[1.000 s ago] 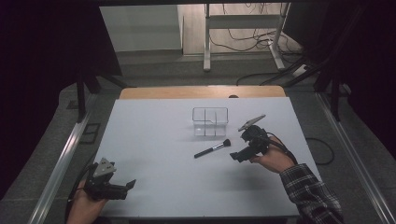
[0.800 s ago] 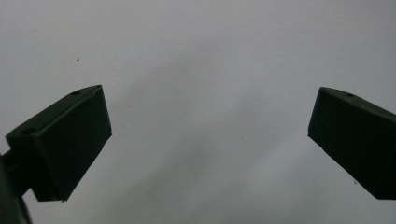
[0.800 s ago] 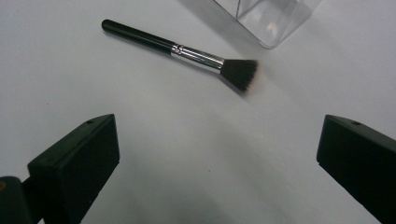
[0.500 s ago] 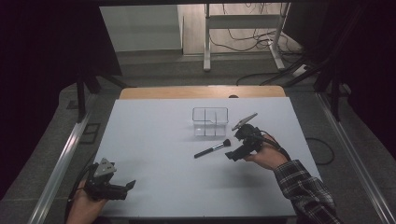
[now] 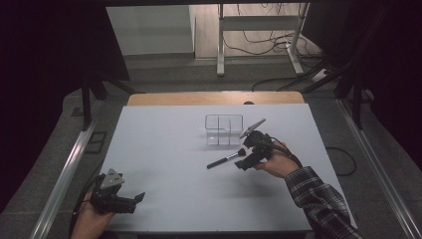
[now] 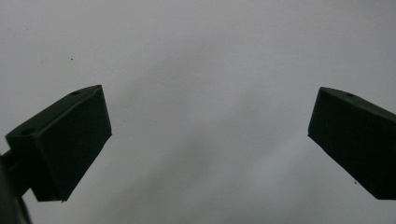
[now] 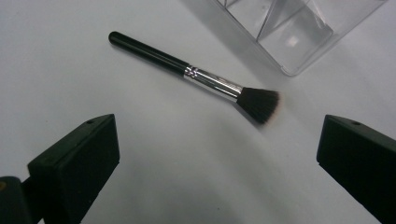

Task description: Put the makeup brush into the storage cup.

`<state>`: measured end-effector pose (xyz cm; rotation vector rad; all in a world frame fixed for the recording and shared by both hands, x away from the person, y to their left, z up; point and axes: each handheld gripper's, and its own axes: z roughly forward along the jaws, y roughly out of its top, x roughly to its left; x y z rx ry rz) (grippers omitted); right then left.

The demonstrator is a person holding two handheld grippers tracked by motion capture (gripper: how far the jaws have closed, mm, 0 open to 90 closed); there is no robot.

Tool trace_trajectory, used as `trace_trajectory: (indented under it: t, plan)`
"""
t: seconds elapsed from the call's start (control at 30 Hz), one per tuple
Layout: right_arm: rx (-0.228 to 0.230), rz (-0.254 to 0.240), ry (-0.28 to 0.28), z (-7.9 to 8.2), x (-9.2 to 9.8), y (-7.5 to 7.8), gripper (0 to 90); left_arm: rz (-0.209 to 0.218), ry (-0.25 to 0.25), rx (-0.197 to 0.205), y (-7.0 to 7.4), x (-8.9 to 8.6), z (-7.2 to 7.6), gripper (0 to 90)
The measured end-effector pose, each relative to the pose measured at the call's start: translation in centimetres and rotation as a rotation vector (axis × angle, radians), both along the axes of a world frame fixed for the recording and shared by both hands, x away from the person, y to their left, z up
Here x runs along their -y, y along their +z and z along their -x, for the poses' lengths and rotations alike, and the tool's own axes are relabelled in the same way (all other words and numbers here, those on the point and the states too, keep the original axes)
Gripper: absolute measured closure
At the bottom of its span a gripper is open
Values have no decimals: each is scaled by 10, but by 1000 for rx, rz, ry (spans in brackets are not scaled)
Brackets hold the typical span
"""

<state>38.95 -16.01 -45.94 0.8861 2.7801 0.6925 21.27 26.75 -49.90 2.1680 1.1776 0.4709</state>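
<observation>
Where the right gripper [image 7: 219, 154] gapes — glossy black brush [image 7: 196, 74], soft bristles.

Makeup brush [image 5: 226, 160] on table [image 5: 164, 149], just before clear organizer [image 5: 224, 130], right gripper [image 5: 245, 163] beside its bristles

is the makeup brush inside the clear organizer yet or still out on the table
Out. The makeup brush lies flat on the white table, beside the clear organizer, apart from it. The right tool is open, short of the brush.
</observation>
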Motion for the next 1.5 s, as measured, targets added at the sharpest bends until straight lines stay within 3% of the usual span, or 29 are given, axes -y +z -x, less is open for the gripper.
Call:
trace_trajectory:
  t: [1.5]
  plan:
    - [-22, 35, 90, -19, -52, -16, 0, 5, -6, -5, -1, 0, 0, 0]
